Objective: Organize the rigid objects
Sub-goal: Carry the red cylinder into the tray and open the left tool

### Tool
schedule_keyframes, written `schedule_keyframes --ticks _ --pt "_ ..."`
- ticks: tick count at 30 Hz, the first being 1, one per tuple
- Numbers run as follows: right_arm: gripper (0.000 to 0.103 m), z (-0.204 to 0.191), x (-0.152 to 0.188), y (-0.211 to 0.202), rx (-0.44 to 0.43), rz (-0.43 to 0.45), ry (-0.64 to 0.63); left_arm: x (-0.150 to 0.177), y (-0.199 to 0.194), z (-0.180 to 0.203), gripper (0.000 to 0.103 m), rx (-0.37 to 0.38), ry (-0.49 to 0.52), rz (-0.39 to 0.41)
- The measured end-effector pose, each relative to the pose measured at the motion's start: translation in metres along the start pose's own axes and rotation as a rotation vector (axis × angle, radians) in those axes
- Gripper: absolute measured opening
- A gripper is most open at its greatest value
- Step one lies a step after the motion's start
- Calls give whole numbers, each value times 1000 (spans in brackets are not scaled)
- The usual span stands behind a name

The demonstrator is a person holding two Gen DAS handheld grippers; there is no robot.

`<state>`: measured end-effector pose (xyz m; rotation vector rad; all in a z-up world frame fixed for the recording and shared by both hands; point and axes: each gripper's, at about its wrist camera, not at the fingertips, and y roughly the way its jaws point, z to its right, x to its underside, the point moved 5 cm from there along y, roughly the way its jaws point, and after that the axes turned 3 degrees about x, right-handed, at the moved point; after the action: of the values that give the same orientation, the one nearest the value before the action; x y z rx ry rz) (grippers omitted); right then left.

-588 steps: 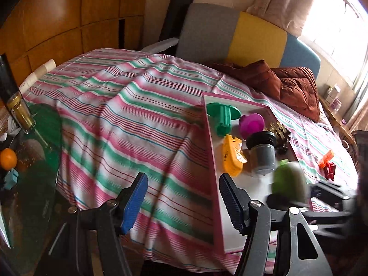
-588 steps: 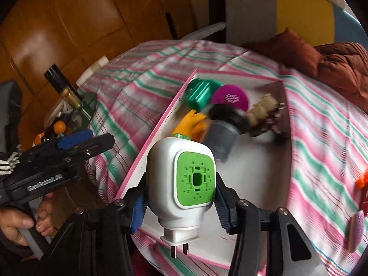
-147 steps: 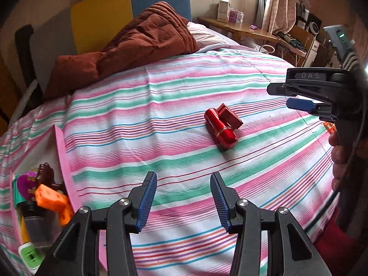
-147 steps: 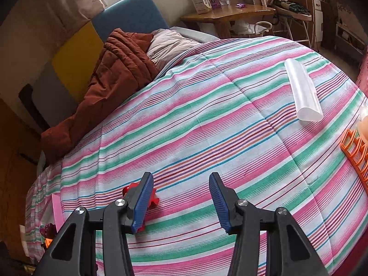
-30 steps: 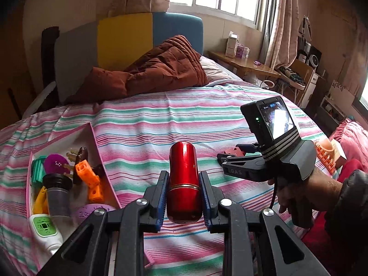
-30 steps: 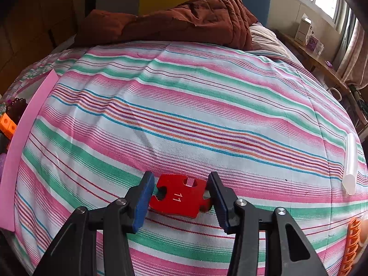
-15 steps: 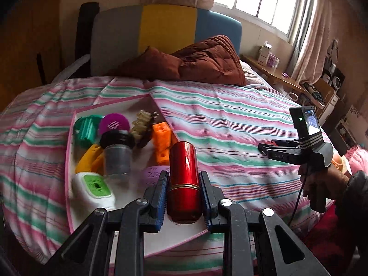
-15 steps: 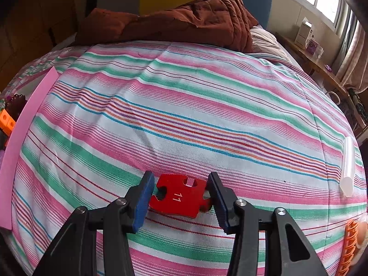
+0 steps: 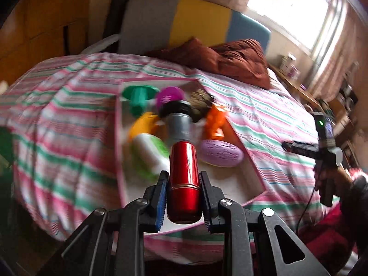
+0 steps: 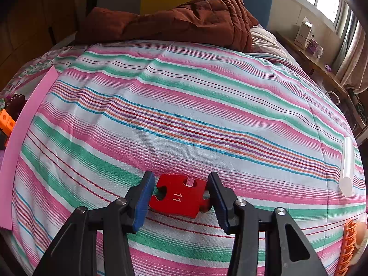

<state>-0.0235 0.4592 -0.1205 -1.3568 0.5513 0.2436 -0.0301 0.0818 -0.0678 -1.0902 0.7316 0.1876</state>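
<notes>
Over the pink-rimmed tray (image 9: 250, 161), left gripper (image 9: 184, 196) clamps one red cylinder (image 9: 184, 179), long axis pointing away toward the tray's far end; half a second ago it hung nearer the tray's front edge. Right gripper (image 10: 180, 194) pinches one red puzzle piece (image 10: 179, 197) flat on the striped bedspread (image 10: 184, 115), unchanged.

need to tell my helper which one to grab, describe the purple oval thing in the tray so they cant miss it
On the striped bed lies a shallow pink-rimmed tray full of small items. The purple oval piece lies flat near the tray's right edge, below the orange block and right of the red cylinder in the left gripper. It is the only pale lilac, smooth, flattened oval there.
</notes>
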Motion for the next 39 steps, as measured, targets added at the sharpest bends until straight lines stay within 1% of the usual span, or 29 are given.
schedule_keyframes --ticks 1,3,4,5,7,9,12,16,19,23,33,37,39 --pt "48 0 0 0 1 0 -1 -1 4 6 26 8 14 -3" --pt "48 0 0 0 3 -1 -1 -5 12 18 26 49 47 -12" --pt "48 0 0 0 3 -1 -2 -7 15 22 26 42 66 -11" --pt "48 0 0 0 3 -2 -2 -7 21 26 26 39 85 -27" --pt "48 0 0 0 3 -1 -2 -8 32 28 26 41 93 -52" --pt "48 0 0 -1 3 -2 -2 -4 42 26 26 27 103 -90" --pt "48 -1 1 -1 4 -3 -2 2 50 14 26 -25 107 -110" --pt "48 0 1 -1 3 -4 -6 9 54 -6 27 -69 71 -129" --pt "48 1 1 -1 3 -4 -4 10 52 -12 27 -72 57 -124" --pt "48 1 1 -1 2 -3 -4 9 46 -12 27 -60 38 -115" --pt "48 0 1 -2 15 0 -14 4 27 0 27 -63 71 -69" --pt "48 -1 0 -2 18 -1 -16 0 18 -3 27 -101 58 -58" --pt "48 -1 0 -2 22 -1 -16 -5 11 -6 27 -134 48 -45"
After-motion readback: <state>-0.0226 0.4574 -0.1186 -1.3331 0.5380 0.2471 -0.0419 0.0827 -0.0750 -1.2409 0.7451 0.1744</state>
